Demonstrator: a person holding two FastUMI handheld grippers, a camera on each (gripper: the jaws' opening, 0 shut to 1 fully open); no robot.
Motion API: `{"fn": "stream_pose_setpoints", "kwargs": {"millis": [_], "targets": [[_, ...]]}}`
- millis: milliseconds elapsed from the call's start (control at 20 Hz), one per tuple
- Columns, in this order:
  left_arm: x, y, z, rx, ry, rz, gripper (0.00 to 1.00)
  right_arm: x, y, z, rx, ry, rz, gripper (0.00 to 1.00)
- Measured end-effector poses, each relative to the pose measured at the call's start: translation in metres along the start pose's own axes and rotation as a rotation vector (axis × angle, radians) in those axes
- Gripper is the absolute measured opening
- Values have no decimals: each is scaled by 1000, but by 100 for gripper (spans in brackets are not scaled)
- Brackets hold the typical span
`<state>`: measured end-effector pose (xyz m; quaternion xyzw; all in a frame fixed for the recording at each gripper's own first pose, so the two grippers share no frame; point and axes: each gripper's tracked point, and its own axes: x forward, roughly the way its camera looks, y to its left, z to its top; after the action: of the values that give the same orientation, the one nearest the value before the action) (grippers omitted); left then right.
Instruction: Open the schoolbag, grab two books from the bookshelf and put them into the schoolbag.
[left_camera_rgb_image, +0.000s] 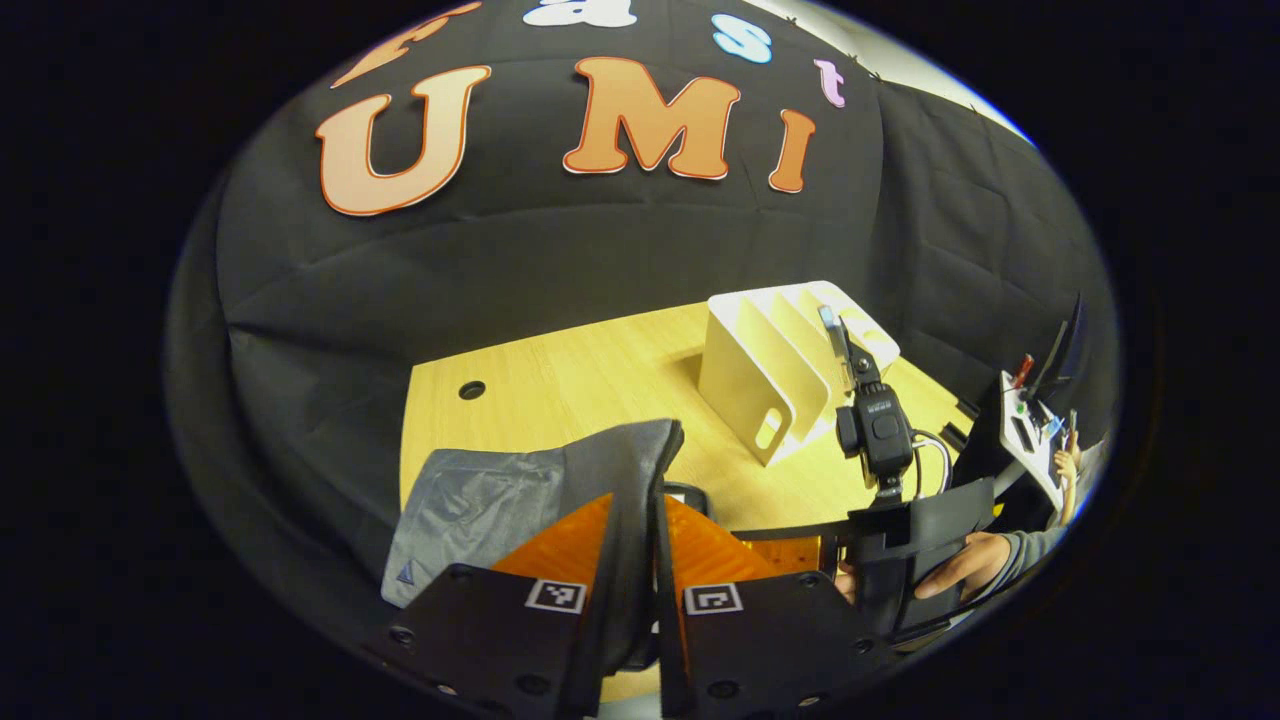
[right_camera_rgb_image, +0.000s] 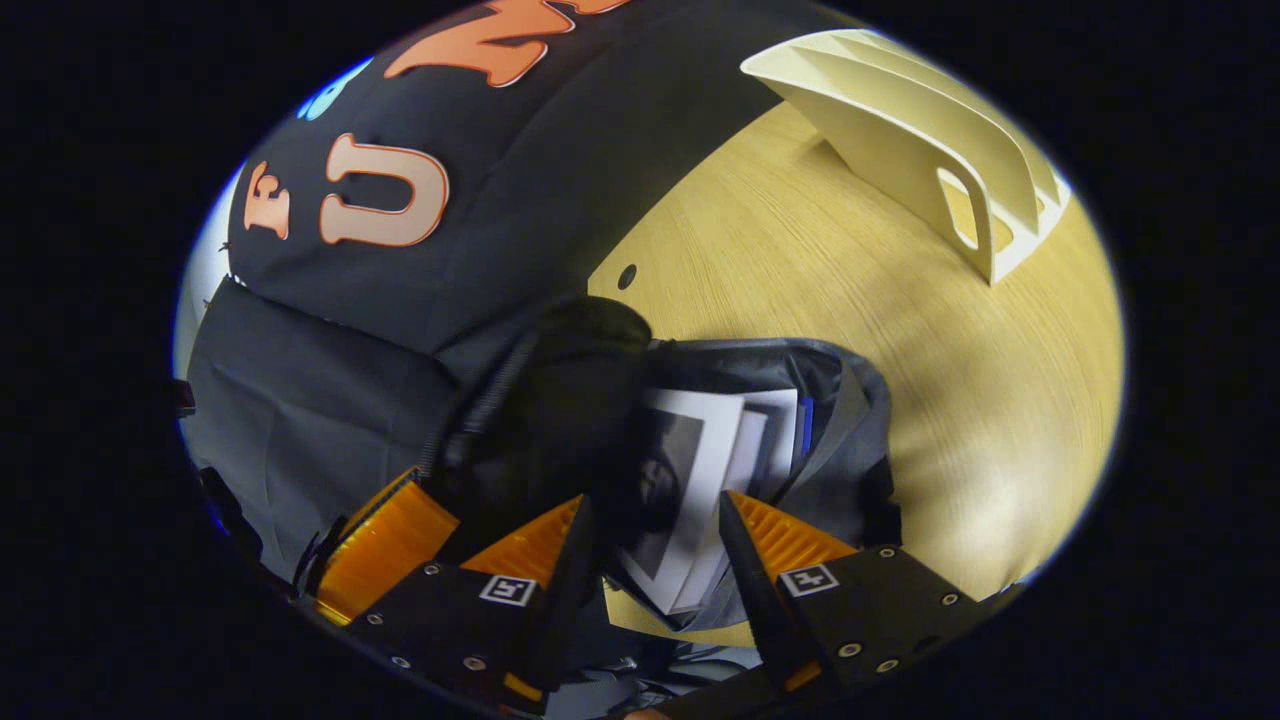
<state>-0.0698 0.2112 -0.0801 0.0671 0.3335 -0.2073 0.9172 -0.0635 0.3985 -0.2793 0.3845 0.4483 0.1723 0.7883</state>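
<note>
No readable text is showing on the books, the schoolbag or the bookshelf; the print is too small to read.

table: light wood, round hole near back edge | backdrop: black cloth wall

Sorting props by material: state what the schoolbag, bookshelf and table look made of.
Schoolbag: soft grey woven fabric, matte; it folds and creases. Bookshelf: cream, smooth, rigid dividers, probably plastic or painted board. Table: pale wood-grain top, likely laminate, slight sheen.
</note>
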Motion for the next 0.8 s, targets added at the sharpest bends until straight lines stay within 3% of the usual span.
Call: {"fn": "stream_pose_setpoints", "kwargs": {"millis": [100,250,550,700,800], "targets": [[2,-10,6,-11,-20,16,31,-19,-9,11,-62,-15,-29,86],[4,-24,10,-37,-29,43,37,-51,-27,38,-135,-62,-65,88],[7,-62,38,-92,-95,87,67,-136,-61,109,-264,-228,-131,92],[10,-89,63,-149,-174,77,90,-177,-72,147,-381,-340,-169,98],[9,-101,81,-151,-247,98,96,-204,-80,171,-467,-400,-211,98]]}}
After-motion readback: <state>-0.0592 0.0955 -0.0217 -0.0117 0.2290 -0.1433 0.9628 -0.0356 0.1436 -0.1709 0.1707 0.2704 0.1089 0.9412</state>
